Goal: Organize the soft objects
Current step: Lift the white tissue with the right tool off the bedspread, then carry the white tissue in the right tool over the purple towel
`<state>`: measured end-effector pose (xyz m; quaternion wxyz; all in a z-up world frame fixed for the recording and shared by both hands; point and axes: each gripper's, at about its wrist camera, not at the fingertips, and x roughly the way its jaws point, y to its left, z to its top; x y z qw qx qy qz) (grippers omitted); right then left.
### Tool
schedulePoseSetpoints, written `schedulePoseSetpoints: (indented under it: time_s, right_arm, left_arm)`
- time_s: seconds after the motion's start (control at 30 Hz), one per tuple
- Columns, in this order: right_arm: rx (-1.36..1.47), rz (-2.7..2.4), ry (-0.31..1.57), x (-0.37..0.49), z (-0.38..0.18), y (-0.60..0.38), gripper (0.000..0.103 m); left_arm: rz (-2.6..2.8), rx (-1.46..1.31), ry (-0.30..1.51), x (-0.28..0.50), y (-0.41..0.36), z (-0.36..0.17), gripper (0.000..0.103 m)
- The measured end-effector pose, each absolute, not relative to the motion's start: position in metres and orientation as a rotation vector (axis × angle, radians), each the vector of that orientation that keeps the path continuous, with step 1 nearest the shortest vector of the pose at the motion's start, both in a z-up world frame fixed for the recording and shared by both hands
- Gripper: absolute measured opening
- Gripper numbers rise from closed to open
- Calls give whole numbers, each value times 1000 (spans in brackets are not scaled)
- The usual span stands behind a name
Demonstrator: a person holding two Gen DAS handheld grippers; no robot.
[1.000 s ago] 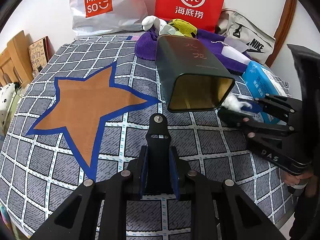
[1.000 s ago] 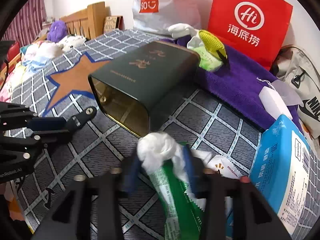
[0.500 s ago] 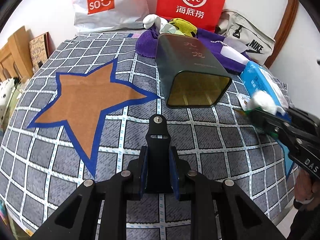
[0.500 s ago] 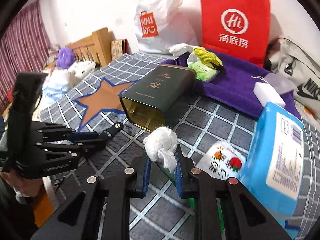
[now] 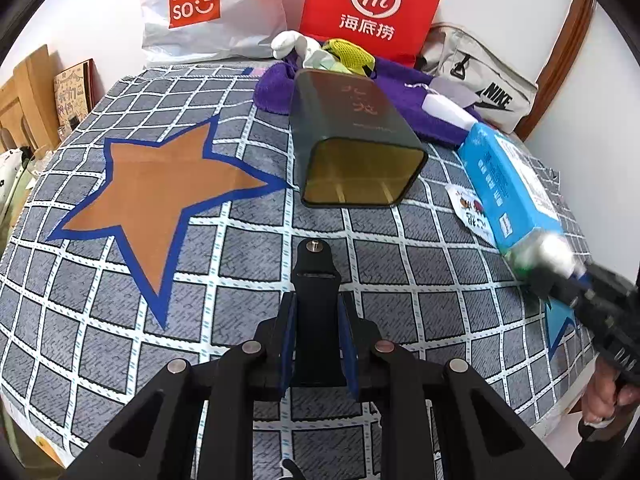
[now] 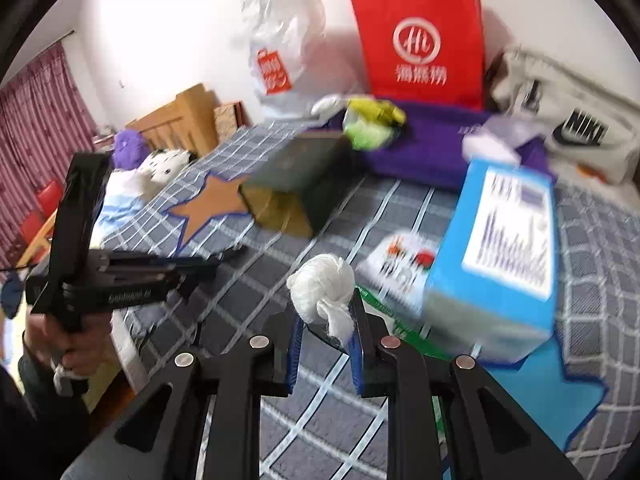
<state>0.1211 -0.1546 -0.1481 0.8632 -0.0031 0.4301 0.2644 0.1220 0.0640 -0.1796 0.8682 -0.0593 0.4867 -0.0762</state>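
Observation:
My right gripper (image 6: pixel 324 320) is shut on a knotted white cloth ball (image 6: pixel 322 290) and holds it above the checked blanket; it shows at the right edge of the left wrist view (image 5: pixel 576 276). A dark green tin (image 5: pixel 352 136) lies on its side with its gold open mouth facing me; it also shows in the right wrist view (image 6: pixel 296 184). My left gripper (image 5: pixel 316 320) is shut on a black block (image 5: pixel 316 280) low over the blanket, in front of the tin.
A blue tissue pack (image 5: pixel 508 184) and a snack packet (image 5: pixel 468 208) lie right of the tin. A purple towel (image 5: pixel 276 92) with white and yellow-green soft items (image 5: pixel 344 56) lies behind it. Bags (image 5: pixel 372 4) line the wall.
My right gripper has pulled back and up to the right with the white cloth ball, away from the tin's mouth. The left gripper has stayed in place.

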Motion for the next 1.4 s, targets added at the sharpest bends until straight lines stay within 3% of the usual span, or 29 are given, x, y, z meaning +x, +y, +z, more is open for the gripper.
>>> schedulePoseSetpoints:
  time_s: [0.23, 0.37, 0.77, 1.4]
  right_arm:
    - [20, 587, 975, 109, -182, -159, 23]
    - [88, 583, 985, 107, -183, -172, 20]
    - [167, 487, 898, 98, -155, -214, 20]
    - [79, 411, 792, 126, -88, -227, 20]
  left_arm:
    - [-180, -115, 1041, 121, 55, -183, 20]
    - [-185, -113, 1047, 122, 50, -186, 20]
    - [-191, -78, 1013, 119, 42, -183, 20]
    - [-204, -89, 894, 137, 40, -99, 20]
